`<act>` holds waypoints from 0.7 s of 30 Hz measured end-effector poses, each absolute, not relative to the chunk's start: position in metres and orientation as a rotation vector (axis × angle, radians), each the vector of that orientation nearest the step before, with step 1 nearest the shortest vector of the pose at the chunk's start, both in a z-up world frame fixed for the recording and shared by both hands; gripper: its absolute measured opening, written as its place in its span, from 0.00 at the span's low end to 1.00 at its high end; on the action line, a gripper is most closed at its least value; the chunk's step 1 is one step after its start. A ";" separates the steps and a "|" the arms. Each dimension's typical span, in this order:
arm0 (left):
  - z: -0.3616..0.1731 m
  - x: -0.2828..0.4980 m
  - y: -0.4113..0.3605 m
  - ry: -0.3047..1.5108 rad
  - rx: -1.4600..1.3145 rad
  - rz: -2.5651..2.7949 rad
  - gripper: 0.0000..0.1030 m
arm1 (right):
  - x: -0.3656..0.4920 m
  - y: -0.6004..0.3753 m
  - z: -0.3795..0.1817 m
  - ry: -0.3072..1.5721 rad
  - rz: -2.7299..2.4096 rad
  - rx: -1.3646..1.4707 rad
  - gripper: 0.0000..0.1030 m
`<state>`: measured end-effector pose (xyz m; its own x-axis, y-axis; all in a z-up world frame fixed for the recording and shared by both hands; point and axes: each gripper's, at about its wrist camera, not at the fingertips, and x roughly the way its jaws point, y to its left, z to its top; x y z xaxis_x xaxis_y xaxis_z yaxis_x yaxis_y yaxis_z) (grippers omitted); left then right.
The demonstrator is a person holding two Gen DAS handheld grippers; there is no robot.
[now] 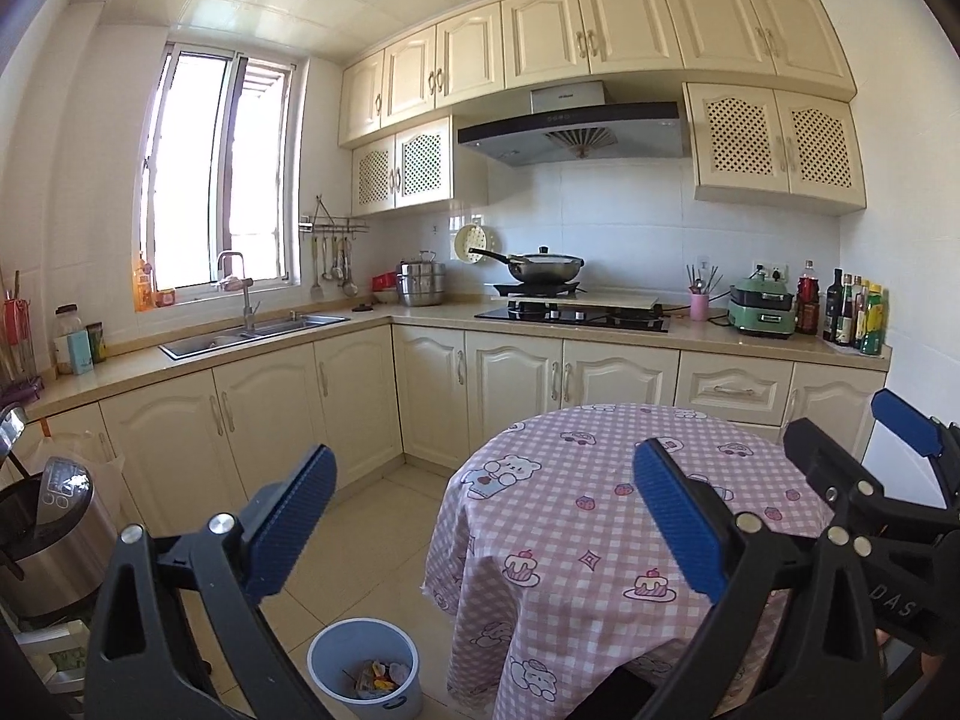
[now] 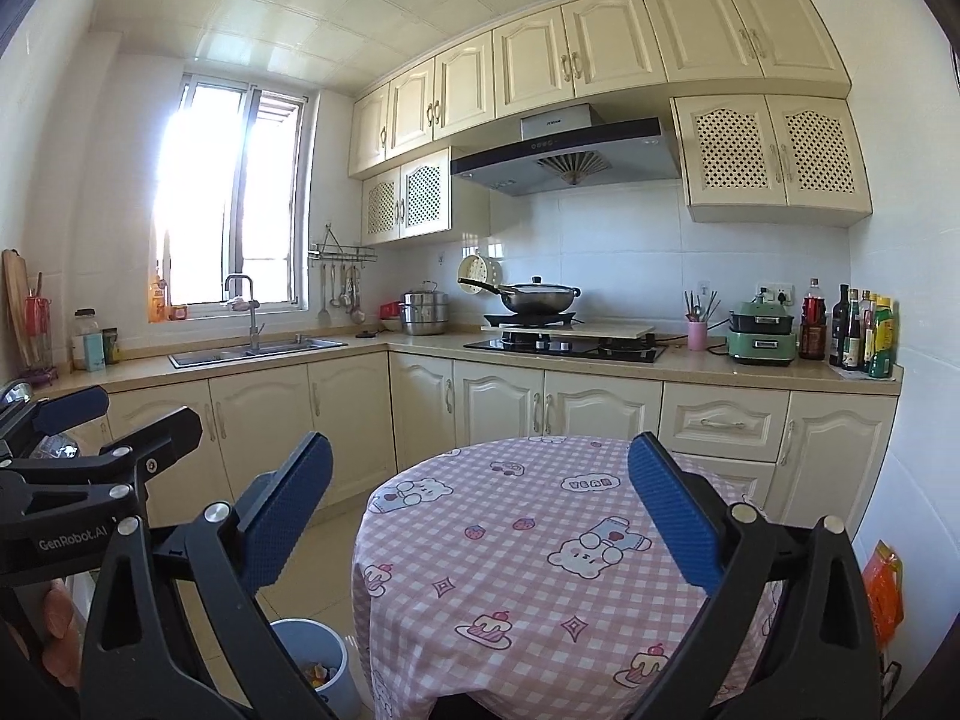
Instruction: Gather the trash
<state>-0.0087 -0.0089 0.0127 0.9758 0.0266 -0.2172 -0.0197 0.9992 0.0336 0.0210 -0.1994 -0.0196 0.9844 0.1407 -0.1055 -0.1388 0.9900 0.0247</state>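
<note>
A light blue trash bin (image 1: 363, 669) stands on the floor left of the round table (image 1: 600, 516), with crumpled wrappers (image 1: 378, 679) inside. It also shows in the right wrist view (image 2: 315, 663). My left gripper (image 1: 480, 516) is open and empty, held above the table's left edge and the floor. My right gripper (image 2: 480, 510) is open and empty above the table (image 2: 540, 540). The right gripper shows in the left wrist view (image 1: 852, 462), and the left gripper in the right wrist view (image 2: 114, 420). The pink checked tablecloth shows only its printed pattern.
Cream cabinets run along the back with a sink (image 1: 252, 333), a hob with a wok (image 1: 543, 267), a green appliance (image 1: 762, 306) and bottles (image 1: 852, 312). A steel pedal bin (image 1: 42, 534) stands at the left. An orange bag (image 2: 882, 594) hangs at the right.
</note>
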 end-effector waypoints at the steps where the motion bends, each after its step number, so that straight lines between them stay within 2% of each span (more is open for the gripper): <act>1: 0.013 -0.010 -0.009 0.215 0.032 0.024 0.94 | 0.020 -0.200 -0.019 0.106 0.142 0.017 0.93; 21: 0.012 -0.017 -0.001 0.195 0.024 0.042 0.94 | 0.010 -0.188 -0.016 0.094 0.160 0.008 0.93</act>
<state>-0.0166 -0.0008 0.0117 0.9801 0.0445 -0.1933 -0.0397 0.9988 0.0285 0.0096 -0.1876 -0.0160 0.9829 0.1592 -0.0926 -0.1585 0.9872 0.0150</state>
